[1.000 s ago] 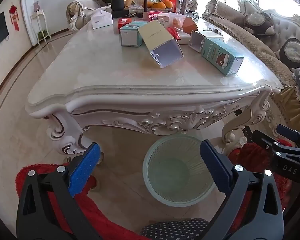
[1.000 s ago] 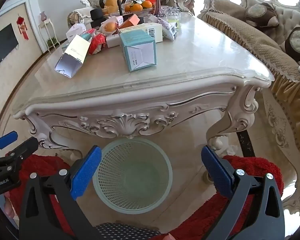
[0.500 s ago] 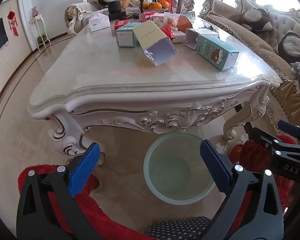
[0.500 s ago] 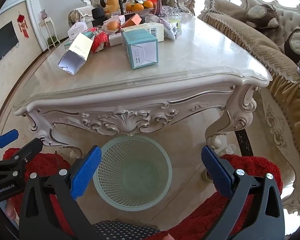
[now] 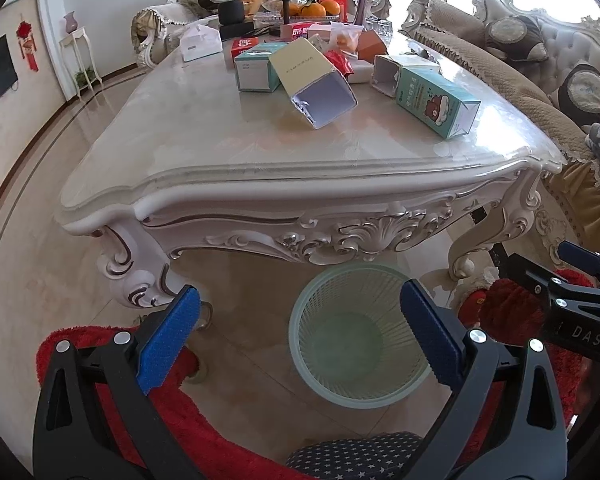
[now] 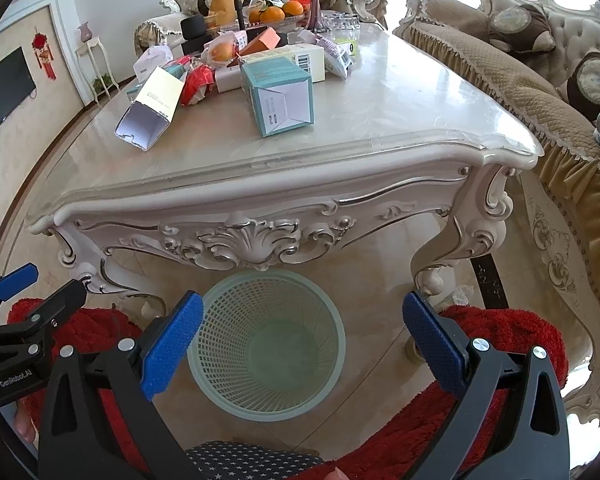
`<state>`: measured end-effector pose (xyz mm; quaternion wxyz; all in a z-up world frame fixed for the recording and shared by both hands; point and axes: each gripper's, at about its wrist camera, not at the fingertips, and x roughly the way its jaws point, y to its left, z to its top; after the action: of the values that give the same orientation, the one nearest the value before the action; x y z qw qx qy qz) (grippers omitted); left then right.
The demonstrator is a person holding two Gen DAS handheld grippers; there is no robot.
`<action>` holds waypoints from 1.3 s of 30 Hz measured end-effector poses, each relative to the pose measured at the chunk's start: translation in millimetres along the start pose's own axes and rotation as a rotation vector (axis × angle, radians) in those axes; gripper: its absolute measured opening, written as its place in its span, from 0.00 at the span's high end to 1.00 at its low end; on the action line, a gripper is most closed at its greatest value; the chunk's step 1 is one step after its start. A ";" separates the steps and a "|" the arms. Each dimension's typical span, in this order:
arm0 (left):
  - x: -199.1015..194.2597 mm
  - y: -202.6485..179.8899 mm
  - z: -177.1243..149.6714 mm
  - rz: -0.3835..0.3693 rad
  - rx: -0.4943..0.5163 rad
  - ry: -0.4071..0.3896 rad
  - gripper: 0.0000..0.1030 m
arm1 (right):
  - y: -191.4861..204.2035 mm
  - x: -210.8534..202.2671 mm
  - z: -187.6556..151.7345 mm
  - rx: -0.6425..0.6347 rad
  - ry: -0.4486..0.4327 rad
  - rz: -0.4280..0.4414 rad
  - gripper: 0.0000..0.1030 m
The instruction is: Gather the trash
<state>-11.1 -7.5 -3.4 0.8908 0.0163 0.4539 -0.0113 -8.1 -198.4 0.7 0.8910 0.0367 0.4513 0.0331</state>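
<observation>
A pale green mesh waste basket (image 5: 320, 344) (image 6: 276, 300) stands on the floor under the table's near edge; its inside looks bare. On the marble table (image 5: 220, 144) (image 6: 380, 120) lie empty cartons: a yellow open-ended box (image 5: 312, 80) (image 6: 150, 108), a teal carton with a bear print (image 5: 436, 102) (image 6: 278, 94), and other teal boxes (image 5: 256, 66) further back. My left gripper (image 5: 300, 340) and right gripper (image 6: 302, 344) are both open and empty, low over the floor above the basket, well short of the table top.
Food packets, oranges (image 6: 282, 12) and a vase crowd the table's far end. A sofa (image 6: 520, 80) runs along the right. Red rugs (image 5: 140, 400) (image 6: 500, 340) lie on the floor by the carved table legs (image 5: 140, 276). Each gripper shows at the edge of the other's view.
Both views have shifted slightly, with the table now a little nearer and higher in frame. Both grippers stay open and empty. No object on the table has moved.
</observation>
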 end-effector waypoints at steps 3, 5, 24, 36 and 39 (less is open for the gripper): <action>1.3 -0.8 -0.6 0.002 0.002 0.000 0.06 | -0.1 0.0 -0.9 0.002 0.001 -0.002 0.07; 1.6 -1.0 -1.3 0.000 0.002 0.002 0.06 | -0.1 -0.5 -1.4 0.004 0.000 -0.003 0.07; -0.3 -4.0 -6.5 -0.011 0.008 0.007 0.06 | -0.8 -3.5 -4.9 0.002 0.001 -0.006 0.07; -0.1 -5.7 -5.1 -0.014 0.013 0.011 0.06 | -1.0 -5.1 -4.3 0.002 0.001 -0.005 0.07; 0.1 -6.5 -5.0 -0.015 0.014 0.012 0.06 | -1.6 -6.4 -4.6 0.002 0.001 -0.006 0.07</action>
<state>-15.2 -13.8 -6.6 0.8878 0.0192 0.4593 -0.0210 -15.6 -200.5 3.0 0.8908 0.0362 0.4519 0.0298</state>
